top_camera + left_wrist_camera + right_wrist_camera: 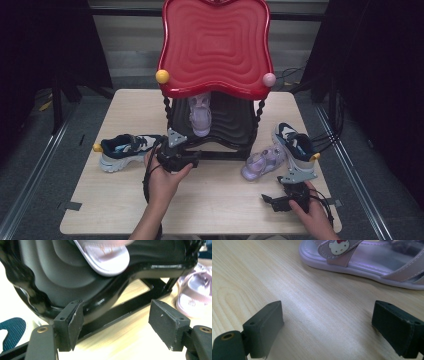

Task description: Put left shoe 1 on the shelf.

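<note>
Both grippers (pixel 176 159) (pixel 286 199) gape wide, holding nothing; 1 bump could tip the purple sandal (pixel 200 116) off the black shelf (pixel 227 120).

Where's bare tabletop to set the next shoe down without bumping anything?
The near strip of the table between the left claw and right claw is bare, as is the near left corner below the navy sneaker. It is crowded at the right: the purple sandal and second navy sneaker flank the shoe rack.
</note>
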A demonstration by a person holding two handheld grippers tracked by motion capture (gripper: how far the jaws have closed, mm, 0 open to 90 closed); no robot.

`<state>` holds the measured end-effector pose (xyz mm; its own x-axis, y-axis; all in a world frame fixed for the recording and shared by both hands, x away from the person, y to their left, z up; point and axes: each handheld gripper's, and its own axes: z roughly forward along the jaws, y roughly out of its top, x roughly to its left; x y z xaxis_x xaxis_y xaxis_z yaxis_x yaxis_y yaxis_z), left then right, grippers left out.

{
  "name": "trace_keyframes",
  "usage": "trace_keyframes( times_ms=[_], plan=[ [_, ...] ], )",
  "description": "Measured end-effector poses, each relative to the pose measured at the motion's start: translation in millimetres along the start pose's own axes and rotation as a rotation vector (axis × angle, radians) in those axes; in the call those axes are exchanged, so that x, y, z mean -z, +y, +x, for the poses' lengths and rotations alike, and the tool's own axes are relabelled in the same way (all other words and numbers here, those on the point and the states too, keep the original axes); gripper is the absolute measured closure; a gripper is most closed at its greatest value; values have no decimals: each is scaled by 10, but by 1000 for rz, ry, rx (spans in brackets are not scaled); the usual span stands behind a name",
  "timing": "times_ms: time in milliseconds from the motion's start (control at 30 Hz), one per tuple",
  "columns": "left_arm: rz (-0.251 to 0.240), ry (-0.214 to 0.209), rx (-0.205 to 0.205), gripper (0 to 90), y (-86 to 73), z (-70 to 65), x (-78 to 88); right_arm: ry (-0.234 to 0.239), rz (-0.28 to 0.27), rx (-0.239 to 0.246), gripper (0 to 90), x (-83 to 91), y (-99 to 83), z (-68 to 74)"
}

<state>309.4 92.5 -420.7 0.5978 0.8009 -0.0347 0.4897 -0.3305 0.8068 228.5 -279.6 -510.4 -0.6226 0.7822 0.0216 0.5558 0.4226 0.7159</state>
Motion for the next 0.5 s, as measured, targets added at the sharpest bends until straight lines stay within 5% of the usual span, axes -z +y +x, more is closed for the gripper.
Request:
trace_keyframes(
  times_ms=[500],
  plan=[
    [50, -25, -13, 260, -286, 3, -5, 0, 0, 0, 95, 0, 0, 0]
  ],
)
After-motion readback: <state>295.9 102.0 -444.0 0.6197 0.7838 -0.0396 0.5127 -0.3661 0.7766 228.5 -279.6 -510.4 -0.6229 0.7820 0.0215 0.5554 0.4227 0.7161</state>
